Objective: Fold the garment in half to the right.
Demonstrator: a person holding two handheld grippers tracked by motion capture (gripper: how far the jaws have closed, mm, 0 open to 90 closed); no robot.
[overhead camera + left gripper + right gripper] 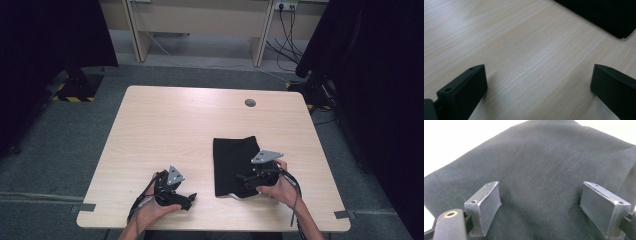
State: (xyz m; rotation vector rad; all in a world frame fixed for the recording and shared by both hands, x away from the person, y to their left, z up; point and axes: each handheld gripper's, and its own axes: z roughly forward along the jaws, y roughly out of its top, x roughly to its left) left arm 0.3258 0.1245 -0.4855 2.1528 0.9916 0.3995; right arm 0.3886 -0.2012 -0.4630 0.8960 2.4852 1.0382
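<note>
A black folded cloth (231, 162) lies flat on the right half of the light wooden table (170, 125). My right gripper (244, 178) hovers over the cloth's near right part, jaws open, with only dark fabric (544, 162) beneath and nothing between the pads; in its own view the right gripper (541, 206) stands wide. My left gripper (189, 199) rests near the table's front edge, to the left of the cloth and apart from it. In the left gripper view the left gripper (537, 86) is open over bare wood, with a corner of the cloth (604, 15) farther off.
A round cable hole (250, 103) sits near the table's far edge. A thin white edge (233, 195) peeks out under the cloth's near side. Black curtains (380, 100) hang on both sides. Behind the table stands a wooden desk (200, 20) with trailing cables (287, 35).
</note>
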